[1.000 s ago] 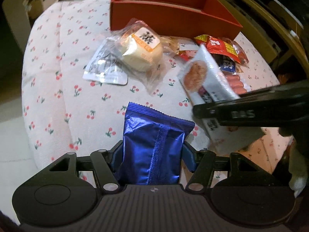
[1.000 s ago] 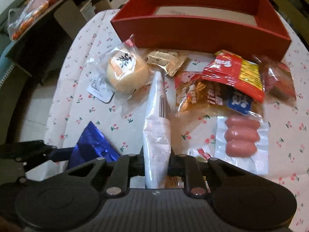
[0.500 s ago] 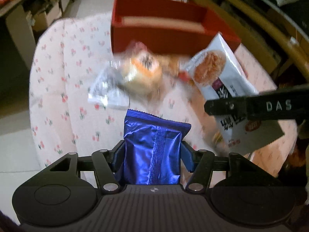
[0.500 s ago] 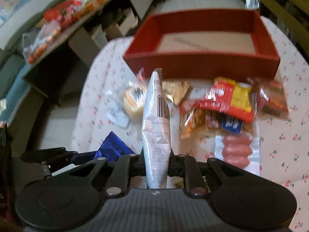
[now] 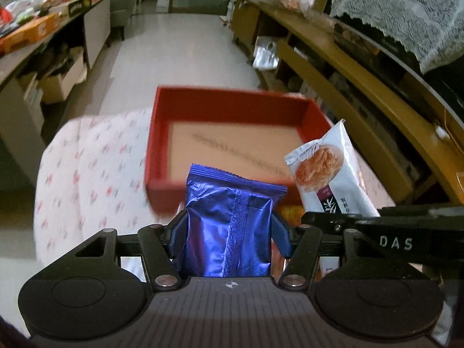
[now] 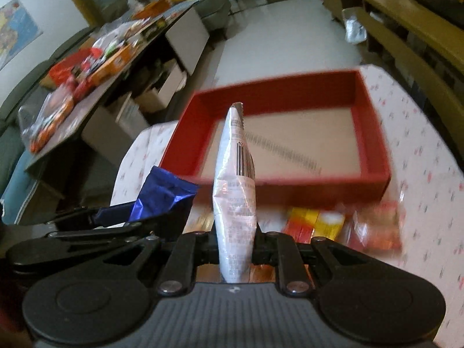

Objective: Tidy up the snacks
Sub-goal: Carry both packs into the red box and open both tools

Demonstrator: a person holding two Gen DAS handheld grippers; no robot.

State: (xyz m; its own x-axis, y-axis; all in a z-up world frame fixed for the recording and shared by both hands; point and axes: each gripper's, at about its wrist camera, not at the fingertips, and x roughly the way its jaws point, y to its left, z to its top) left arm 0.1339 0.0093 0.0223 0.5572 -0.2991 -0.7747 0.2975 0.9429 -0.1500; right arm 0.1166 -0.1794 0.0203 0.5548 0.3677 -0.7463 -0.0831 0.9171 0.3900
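Observation:
My left gripper (image 5: 229, 229) is shut on a shiny blue foil snack packet (image 5: 232, 220) and holds it up in front of the near wall of the red box (image 5: 162, 185). My right gripper (image 6: 235, 246) is shut on a white snack packet (image 6: 236, 203), held edge-on above the table. That white packet (image 5: 327, 171) with an orange food picture shows at the right of the left wrist view, and the blue packet (image 6: 162, 197) at the left of the right wrist view. The red box (image 6: 374, 150) holds no snacks on its pale floor.
Loose snack packets in red, yellow and orange (image 6: 342, 226) lie blurred on the cherry-print tablecloth (image 6: 429, 174) just before the box. A cluttered side table (image 6: 87, 66) stands at the left, wooden shelving (image 5: 362, 66) at the right, bare floor beyond.
Both grippers have risen and tilted forward with their packets. The red box now lies in full view with its inside showing, and the loose snacks have dropped to the bottom of the views.

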